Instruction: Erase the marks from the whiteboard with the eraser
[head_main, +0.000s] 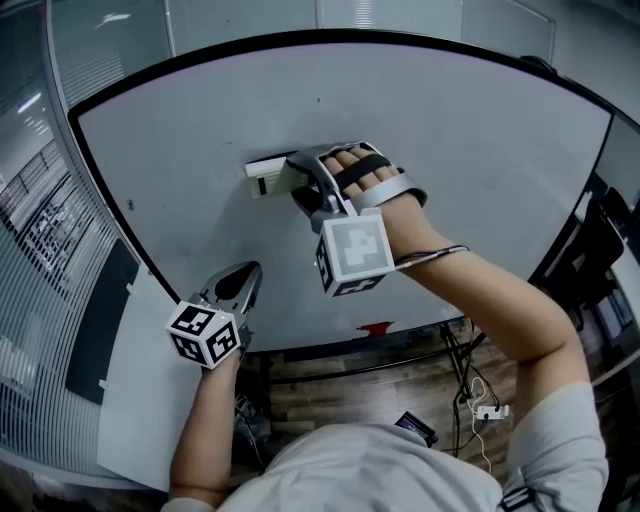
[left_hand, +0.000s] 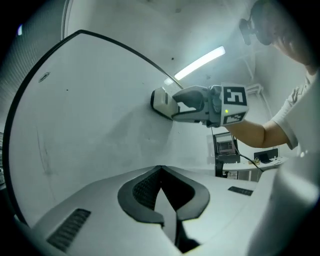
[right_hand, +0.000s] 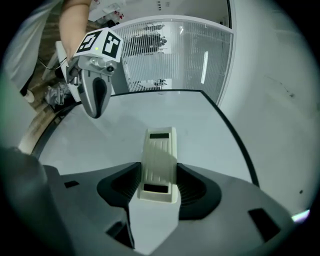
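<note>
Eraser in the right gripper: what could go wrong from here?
The right gripper clamps the eraser near its back end, so pressing on the whiteboard could pivot it or let it slip. The left gripper, shut and empty, hangs close by and could get struck on a wide stroke.

I can read no word, number or brand name anywhere. The only signs are the black-and-white square markers on the cube (head_main: 205, 335) of my left tool (head_main: 248, 272) and on the cube (head_main: 352, 252) of my right tool (head_main: 292, 178); they are block patterns, not letters. The eraser (right_hand: 159, 165) and the whiteboard (head_main: 450, 150) show no print that I can make out. A screen (left_hand: 226, 146) in the left gripper view is too small to read.
</note>
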